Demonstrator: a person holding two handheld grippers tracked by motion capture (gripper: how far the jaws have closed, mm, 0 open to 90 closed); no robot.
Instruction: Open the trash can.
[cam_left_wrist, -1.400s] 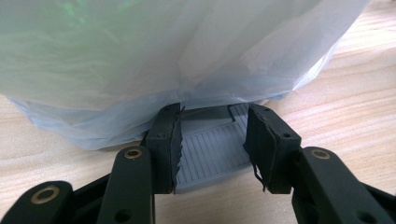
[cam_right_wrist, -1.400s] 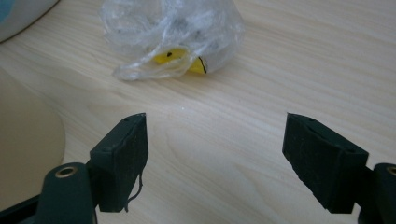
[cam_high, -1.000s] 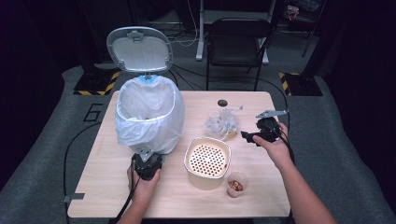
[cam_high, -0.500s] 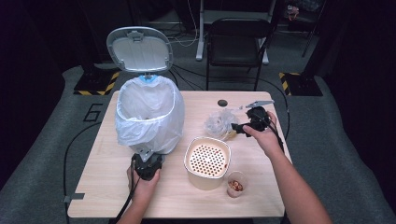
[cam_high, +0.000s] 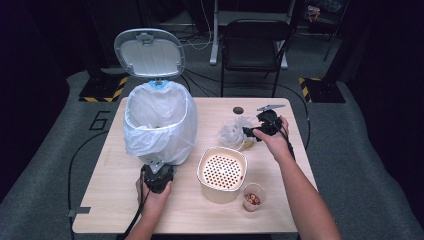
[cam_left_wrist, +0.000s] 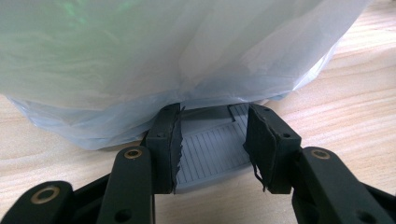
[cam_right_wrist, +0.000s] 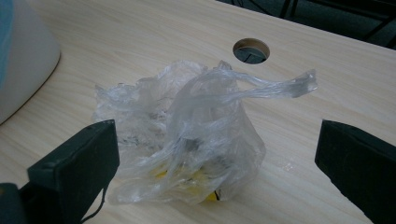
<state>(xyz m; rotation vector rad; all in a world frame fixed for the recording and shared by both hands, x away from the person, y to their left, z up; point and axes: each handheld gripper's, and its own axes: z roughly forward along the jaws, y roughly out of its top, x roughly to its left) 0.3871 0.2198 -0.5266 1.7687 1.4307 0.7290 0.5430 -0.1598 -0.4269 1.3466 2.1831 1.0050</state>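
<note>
My right gripper (cam_right_wrist: 215, 154) has just spread wide around the bag (cam_right_wrist: 196, 140): light, limp, slippery. I'd pinch its twisted neck at two o'clock. Left gripper (cam_left_wrist: 212, 144) clamps the pedal (cam_left_wrist: 210, 149).

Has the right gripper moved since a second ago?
Yes. In the high view the right gripper has moved left, from near the table's right edge towards the crumpled clear bag. Its fingers have just been opening and straddle the bag without pressing it.
</note>
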